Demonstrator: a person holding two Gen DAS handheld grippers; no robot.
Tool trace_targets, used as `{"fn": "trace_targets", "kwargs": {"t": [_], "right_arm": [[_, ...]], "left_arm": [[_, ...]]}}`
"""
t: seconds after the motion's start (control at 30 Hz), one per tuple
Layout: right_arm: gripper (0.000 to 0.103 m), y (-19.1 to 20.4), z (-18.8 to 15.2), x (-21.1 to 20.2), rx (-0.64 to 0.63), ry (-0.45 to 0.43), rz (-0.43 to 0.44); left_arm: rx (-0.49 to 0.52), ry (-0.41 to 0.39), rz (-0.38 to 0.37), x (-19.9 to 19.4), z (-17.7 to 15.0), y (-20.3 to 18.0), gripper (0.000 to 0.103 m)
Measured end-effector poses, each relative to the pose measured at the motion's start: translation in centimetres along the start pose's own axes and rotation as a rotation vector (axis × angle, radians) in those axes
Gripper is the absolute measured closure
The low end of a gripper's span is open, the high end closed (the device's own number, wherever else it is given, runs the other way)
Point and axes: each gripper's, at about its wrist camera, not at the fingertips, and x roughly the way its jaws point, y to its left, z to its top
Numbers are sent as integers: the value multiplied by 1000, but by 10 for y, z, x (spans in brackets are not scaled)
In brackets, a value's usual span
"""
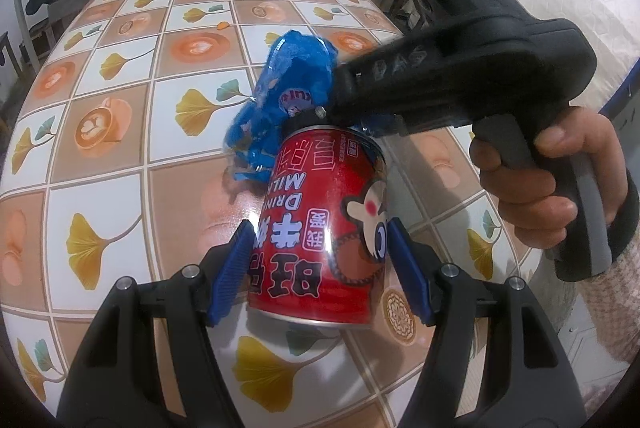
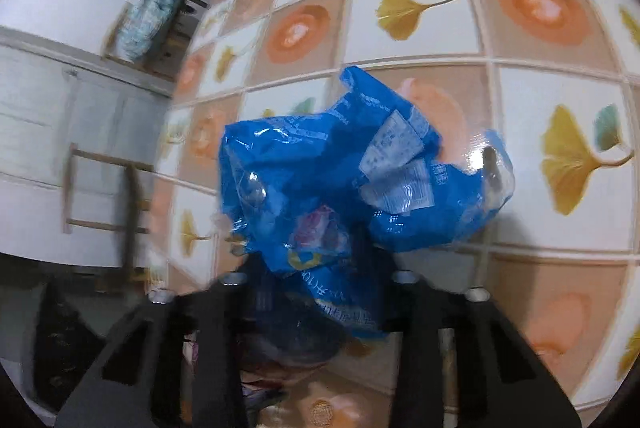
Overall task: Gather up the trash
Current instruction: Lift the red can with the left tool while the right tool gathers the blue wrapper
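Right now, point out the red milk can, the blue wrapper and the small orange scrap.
red milk can point(image 1: 320, 228), left wrist view, printed side.
blue wrapper point(image 2: 320, 167), right wrist view, crumpled middle.
small orange scrap point(image 1: 222, 25), left wrist view, its centre.

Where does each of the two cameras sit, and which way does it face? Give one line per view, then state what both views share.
Left wrist view: sits on the left gripper, looking forward and down its blue pads at the red can between them; the person's hand holding the right gripper shows.
Right wrist view: sits on the right gripper, looking down at the blue wrapper between its fingers; only its own black fingers show.
Shared: the blue wrapper and the patterned tablecloth.
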Motion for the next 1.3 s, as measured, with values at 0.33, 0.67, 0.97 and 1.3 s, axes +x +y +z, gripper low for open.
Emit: {"fn": "trace_targets", "kwargs": {"t": [0.33, 0.67, 0.97, 1.3], "right_arm": [[95, -48, -20, -26, 37, -95, -64], [96, -88, -79, -66, 54, -177, -165], [97, -106, -116, -82, 94, -222, -147], [97, -103, -120, -88, 101, -256, -99]], "left_arm": [[1, 9, 2, 0, 1, 0, 39], [40, 74, 17, 14, 4, -11, 39], [88, 103, 101, 29, 1, -26, 41], [97, 53, 163, 20, 2, -34, 41]]}}
